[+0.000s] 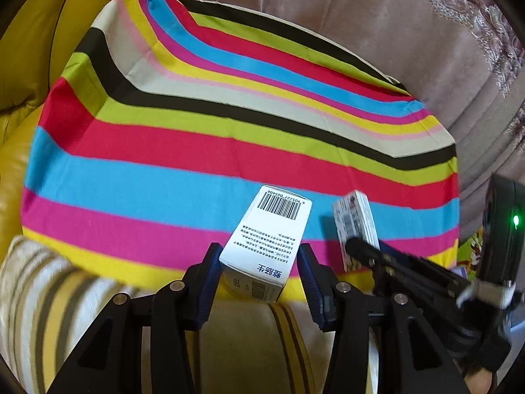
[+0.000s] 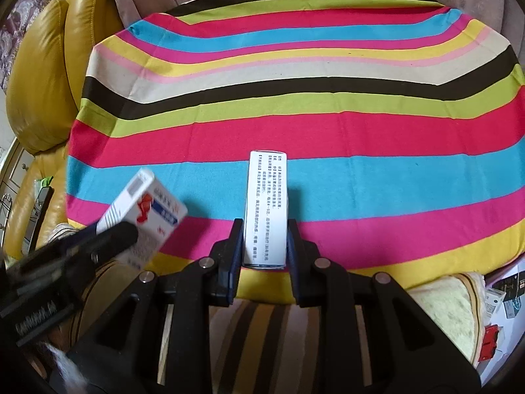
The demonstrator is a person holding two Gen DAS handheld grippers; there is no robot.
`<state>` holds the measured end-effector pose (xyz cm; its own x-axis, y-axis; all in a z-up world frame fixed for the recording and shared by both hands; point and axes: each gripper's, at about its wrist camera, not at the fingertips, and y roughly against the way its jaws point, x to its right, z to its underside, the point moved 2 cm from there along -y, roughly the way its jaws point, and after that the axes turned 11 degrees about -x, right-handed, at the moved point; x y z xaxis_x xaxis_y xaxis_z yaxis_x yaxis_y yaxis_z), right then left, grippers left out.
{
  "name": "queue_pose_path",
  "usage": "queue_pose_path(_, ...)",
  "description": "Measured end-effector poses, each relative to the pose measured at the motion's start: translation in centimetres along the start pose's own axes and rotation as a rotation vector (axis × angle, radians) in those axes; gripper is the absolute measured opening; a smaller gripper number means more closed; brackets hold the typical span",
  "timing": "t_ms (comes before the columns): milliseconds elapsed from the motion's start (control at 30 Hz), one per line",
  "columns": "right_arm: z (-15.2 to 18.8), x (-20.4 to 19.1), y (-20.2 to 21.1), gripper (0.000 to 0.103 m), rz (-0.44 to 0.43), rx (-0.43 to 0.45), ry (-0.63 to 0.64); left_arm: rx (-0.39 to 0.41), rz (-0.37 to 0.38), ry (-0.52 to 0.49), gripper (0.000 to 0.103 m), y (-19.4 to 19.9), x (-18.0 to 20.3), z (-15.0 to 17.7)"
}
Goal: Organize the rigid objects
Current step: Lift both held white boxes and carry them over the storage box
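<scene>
My left gripper (image 1: 259,256) is shut on a white barcode box (image 1: 267,236), tilted, above the near edge of the striped cloth (image 1: 197,151). That box also shows in the right wrist view (image 2: 144,213), with a red and blue print, held by the left gripper (image 2: 121,233). My right gripper (image 2: 265,229) is shut on a narrow white text box (image 2: 266,207), held upright on its thin side over the cloth (image 2: 295,124). In the left wrist view the right gripper (image 1: 364,249) holds that box (image 1: 356,223) at the right.
The striped cloth covers a table between a yellow leather sofa (image 2: 39,82) on the left and a pinkish fabric backrest (image 1: 328,10) behind. A striped cushion (image 2: 262,335) lies below the grippers. Small boxes (image 2: 502,298) lie at the lower right.
</scene>
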<state>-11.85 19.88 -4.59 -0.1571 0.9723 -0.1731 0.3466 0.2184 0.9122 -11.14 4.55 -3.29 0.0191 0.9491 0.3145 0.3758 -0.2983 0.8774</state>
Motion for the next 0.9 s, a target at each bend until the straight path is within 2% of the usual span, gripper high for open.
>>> queue_pose_path(433, 3.2, 1.5, 3.5, 0.029, -0.013, 0.036, -0.014, -0.007, -0.012, -0.04, 0.045, 1.5, 2.3, 3.6)
queue_pose_path(900, 6.7, 4.0, 7.9, 0.028, 0.006, 0.09, -0.052, 0.026, 0.077, -0.119, 0.045, 3.0, 6.6, 5.9)
